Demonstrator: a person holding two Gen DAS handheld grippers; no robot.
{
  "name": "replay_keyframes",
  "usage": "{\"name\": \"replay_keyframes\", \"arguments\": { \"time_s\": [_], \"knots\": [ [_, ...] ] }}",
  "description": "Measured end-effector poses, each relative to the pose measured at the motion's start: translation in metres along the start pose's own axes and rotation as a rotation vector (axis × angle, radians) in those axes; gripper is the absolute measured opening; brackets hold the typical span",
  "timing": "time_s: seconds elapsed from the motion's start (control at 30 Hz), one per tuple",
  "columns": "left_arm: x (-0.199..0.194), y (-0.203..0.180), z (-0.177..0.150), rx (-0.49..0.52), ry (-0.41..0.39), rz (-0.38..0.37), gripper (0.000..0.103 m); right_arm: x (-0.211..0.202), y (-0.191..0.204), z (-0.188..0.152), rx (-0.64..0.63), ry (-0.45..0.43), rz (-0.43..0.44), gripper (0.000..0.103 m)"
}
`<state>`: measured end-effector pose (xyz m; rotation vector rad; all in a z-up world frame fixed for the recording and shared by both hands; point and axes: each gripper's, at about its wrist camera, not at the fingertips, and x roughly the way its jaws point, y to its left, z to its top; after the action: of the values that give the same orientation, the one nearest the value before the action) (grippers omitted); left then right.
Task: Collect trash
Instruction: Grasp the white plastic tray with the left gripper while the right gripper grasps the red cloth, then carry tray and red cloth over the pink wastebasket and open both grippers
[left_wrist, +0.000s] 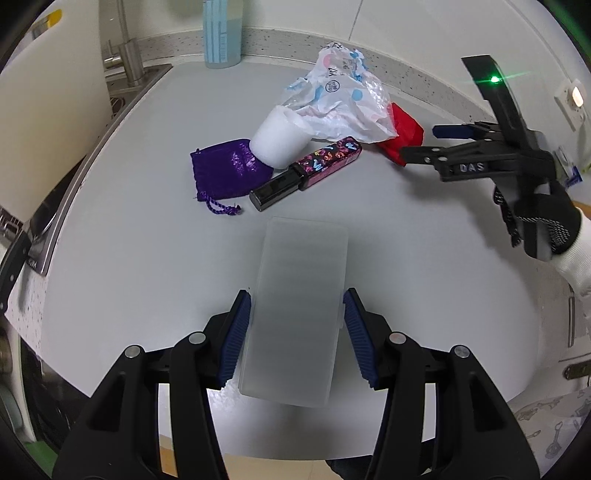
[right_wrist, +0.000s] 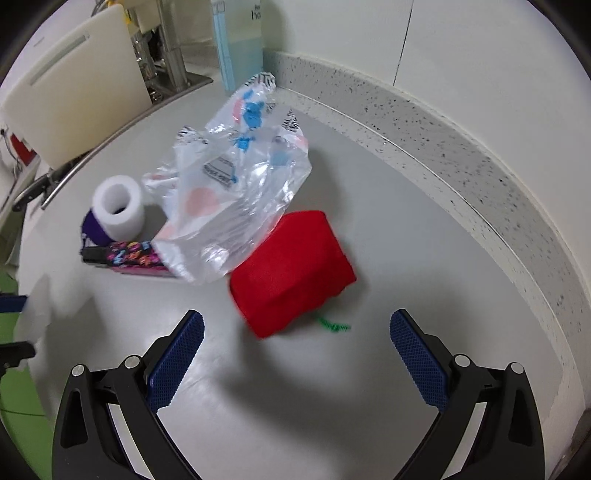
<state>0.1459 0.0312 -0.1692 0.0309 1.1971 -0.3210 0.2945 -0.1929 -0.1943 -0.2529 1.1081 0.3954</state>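
Observation:
My left gripper (left_wrist: 297, 293) is shut on a frosted translucent plastic case (left_wrist: 295, 332), with a blue pad pressing each long side, held above the grey counter (left_wrist: 147, 258). Beyond it lie a purple drawstring pouch (left_wrist: 225, 170), a white foam roll (left_wrist: 280, 136), a black-and-pink patterned box (left_wrist: 325, 157), a crumpled printed plastic bag (left_wrist: 340, 99) and a red cloth pouch (left_wrist: 402, 134). My right gripper (right_wrist: 295, 315) is open, hovering just in front of the red pouch (right_wrist: 291, 269), which has a green string (right_wrist: 332, 325). The bag (right_wrist: 236, 192) partly covers the red pouch's far edge.
A sink (left_wrist: 122, 92) with a steel faucet (left_wrist: 122, 48) lies at the left. A blue bottle (left_wrist: 221, 33) stands against the speckled backsplash (right_wrist: 461, 147). A white board (right_wrist: 74, 85) leans by the sink. The counter's front edge runs below my left gripper.

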Motion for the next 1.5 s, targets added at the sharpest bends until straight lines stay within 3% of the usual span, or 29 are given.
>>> {"name": "replay_keyframes", "arguments": {
  "time_s": [0.03, 0.07, 0.1, 0.13, 0.23, 0.3, 0.4, 0.7, 0.93, 1.23, 1.5],
  "knots": [
    [-0.001, 0.000, -0.001, -0.011, -0.002, 0.002, 0.052, 0.002, 0.000, 0.002, -0.005, -0.002, 0.005, 0.096],
    [-0.001, 0.001, -0.002, -0.018, -0.002, 0.004, 0.052, 0.004, 0.000, 0.003, -0.009, -0.003, 0.016, 0.088],
    [-0.002, 0.001, -0.003, -0.027, -0.003, 0.007, 0.052, 0.006, -0.001, 0.005, -0.008, 0.004, 0.023, 0.066],
    [-0.002, 0.000, -0.004, -0.032, -0.004, 0.008, 0.052, 0.008, -0.002, 0.006, -0.005, 0.012, 0.035, 0.058],
    [-0.003, 0.000, -0.006, -0.045, -0.005, 0.010, 0.052, 0.008, -0.003, 0.007, -0.004, 0.007, 0.046, 0.048],
    [-0.003, -0.001, -0.007, -0.051, -0.006, 0.011, 0.052, 0.004, -0.004, 0.005, 0.004, 0.005, 0.079, 0.021],
    [-0.005, -0.003, -0.006, -0.056, -0.014, 0.012, 0.052, -0.001, -0.003, 0.001, 0.002, 0.006, 0.068, 0.011],
    [-0.013, -0.014, -0.006, -0.043, -0.038, 0.007, 0.052, -0.043, -0.004, -0.024, 0.009, -0.021, 0.067, 0.006],
    [-0.035, -0.019, -0.023, -0.046, -0.068, 0.018, 0.052, -0.093, 0.025, -0.037, -0.044, -0.067, 0.085, 0.006],
    [-0.080, 0.002, -0.080, -0.104, -0.111, 0.091, 0.052, -0.144, 0.127, -0.050, -0.175, -0.145, 0.213, 0.006],
    [-0.110, 0.060, -0.168, -0.257, -0.142, 0.195, 0.052, -0.140, 0.254, -0.059, -0.345, -0.134, 0.357, 0.006]
  ]
}}
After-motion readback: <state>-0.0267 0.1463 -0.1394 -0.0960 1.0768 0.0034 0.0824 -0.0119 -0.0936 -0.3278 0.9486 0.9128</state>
